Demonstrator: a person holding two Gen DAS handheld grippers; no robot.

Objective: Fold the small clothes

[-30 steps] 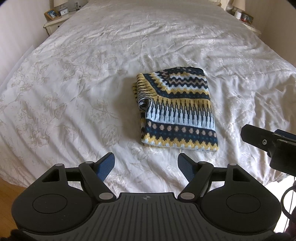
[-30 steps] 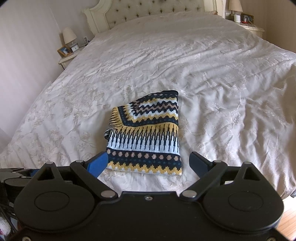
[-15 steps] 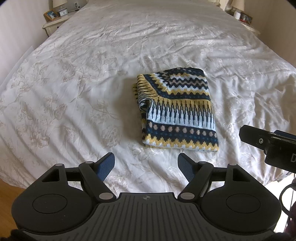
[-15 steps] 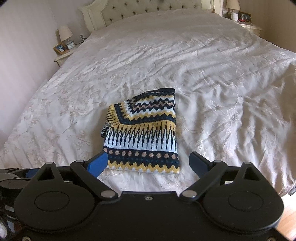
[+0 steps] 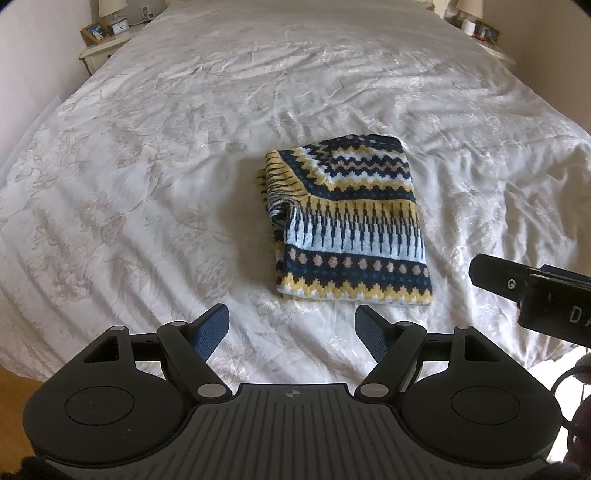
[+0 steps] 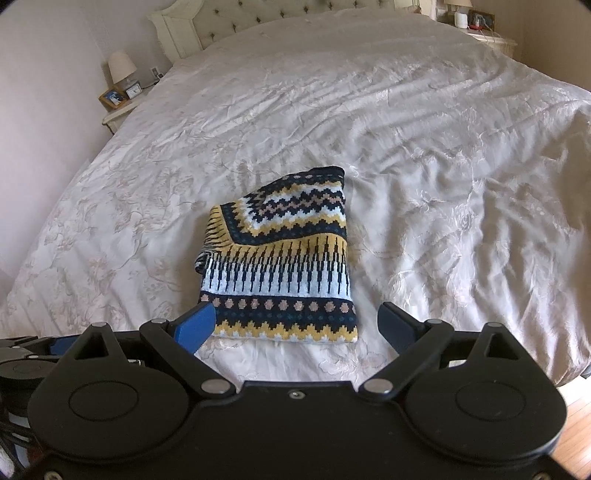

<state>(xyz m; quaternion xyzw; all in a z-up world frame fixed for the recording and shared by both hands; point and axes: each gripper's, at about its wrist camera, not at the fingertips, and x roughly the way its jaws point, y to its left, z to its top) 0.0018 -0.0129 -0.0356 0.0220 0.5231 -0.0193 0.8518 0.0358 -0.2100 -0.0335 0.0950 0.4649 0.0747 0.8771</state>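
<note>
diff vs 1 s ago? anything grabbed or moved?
Nothing grabbed or released. The right gripper drifted slightly, so the folded patterned sweater shifted a little in its view. The left gripper barely moved; both stay open and empty, and the sweater lies unchanged on the bed.

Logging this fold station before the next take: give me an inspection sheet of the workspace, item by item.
Surface: bed with a wrinkled white floral cover.
Job's things: one patterned knit garment, folded into a rectangle, lying near the foot edge.
Clutter: nothing seen on the cover.
Grippers: left gripper open, empty, short of the garment; right gripper open, empty, its blue finger pad overlapping the hem in view.
Cables: dark cable loop at the right edge.
Surroundings: nightstand with lamp, clock, photo frame; tufted headboard.
</note>
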